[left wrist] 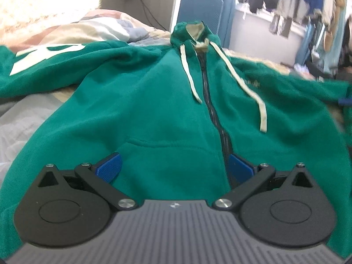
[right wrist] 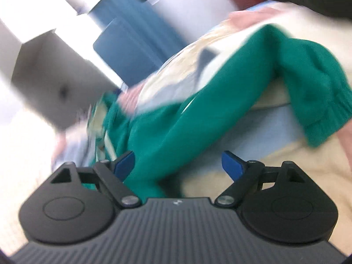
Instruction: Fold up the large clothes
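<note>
A green zip-up hoodie (left wrist: 154,101) lies front-up on a bed, hood (left wrist: 189,33) at the far end, two cream drawstrings (left wrist: 248,88) along the dark zipper (left wrist: 214,114). Its left sleeve (left wrist: 48,61) with white lettering stretches left. My left gripper (left wrist: 173,167) is open, jaws wide apart just above the lower front near the pocket and zipper. In the blurred right wrist view, my right gripper (right wrist: 178,165) is open over the other green sleeve (right wrist: 220,110), whose ribbed cuff (right wrist: 325,118) lies to the right. Nothing is held.
The bed has a patchwork quilt (left wrist: 92,26) and a pale sheet (left wrist: 19,123). A blue chair back (left wrist: 200,11) stands beyond the hood. Hanging clothes (left wrist: 308,6) crowd the far right. A blurred grey box (right wrist: 52,70) is at the right view's left.
</note>
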A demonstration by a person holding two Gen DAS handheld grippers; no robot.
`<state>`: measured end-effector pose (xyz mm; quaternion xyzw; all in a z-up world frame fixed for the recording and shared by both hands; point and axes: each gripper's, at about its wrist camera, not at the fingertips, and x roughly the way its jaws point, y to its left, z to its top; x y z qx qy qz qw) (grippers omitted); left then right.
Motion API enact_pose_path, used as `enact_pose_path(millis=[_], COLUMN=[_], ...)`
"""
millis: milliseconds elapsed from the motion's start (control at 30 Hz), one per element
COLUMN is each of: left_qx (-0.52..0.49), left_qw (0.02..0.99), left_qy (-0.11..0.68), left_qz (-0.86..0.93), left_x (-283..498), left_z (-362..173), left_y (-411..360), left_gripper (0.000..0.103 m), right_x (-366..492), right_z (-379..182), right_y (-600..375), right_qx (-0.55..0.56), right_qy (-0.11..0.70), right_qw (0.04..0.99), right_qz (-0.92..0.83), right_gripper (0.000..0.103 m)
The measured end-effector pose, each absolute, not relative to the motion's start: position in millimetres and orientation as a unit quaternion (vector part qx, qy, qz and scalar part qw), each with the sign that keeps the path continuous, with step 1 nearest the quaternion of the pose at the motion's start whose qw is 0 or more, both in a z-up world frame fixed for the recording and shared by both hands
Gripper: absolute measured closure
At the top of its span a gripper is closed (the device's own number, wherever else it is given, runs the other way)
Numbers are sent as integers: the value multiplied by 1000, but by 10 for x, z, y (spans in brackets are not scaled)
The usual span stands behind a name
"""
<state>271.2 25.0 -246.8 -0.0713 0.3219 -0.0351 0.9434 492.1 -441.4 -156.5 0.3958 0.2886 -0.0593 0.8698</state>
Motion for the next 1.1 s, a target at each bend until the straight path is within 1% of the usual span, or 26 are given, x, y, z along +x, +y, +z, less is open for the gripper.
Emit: enact_pose_path(millis=[67,200,267,367,433,467,500,533,567,600,733,800,967,1033,1100], left_qx=[-91,-122,-130,-137,-143,-146,-148,-151,-156,-160,-171,-171,-180,-183,-187], left_qw=[943,942,943,941,941,941,941,941,940,939,939,941,946,949,951], left_qy=[317,311,307,308,307,306,305,304,304,303,297,291,270,257,245], left_qz=[-33,-24,-20,-9,-8,-7,-7,-6,-5,-4,3,10,19,28,33], left_x=[2728,2783,2811,2868,2894,2902,2913,2919,2926,2939,2943,2916,2788,2714,2644], left_z=[-2437,-2427,-2429,-2434,-2426,-2414,-2401,-2390,-2376,-2362,-2281,-2216,-2019,-1925,-1835], left_y=[301,394,418,432,446,451,459,471,487,514,624,684,899,1004,1132], left_gripper=[0,0,0,0,0,0,0,0,0,0,0,0,0,0,0], right_x=[4984,5235,5336,5399,5476,5520,5571,5608,5642,5663,5743,5779,5726,5591,5332], right_z=[-1696,-1982,-2025,-1979,-1902,-1826,-1773,-1683,-1572,-1501,-1019,-752,-168,-102,-118], right_y=[-4719,-5146,-5213,-5286,-5345,-5368,-5375,-5387,-5400,-5418,-5299,-5136,-4077,-3497,-2979], right_qx=[439,506,505,509,506,490,473,450,428,413,315,247,36,-64,-132], right_qy=[267,250,238,189,167,161,161,160,153,147,128,118,94,86,83], right_qw=[855,822,824,827,829,837,845,855,867,875,920,947,993,994,986], right_qz=[-78,-78,-100,-146,-170,-181,-191,-201,-204,-204,-194,-169,-55,-1,54], right_gripper=[14,15,15,15,28,49,73,78,79,83,86,87,87,87,88])
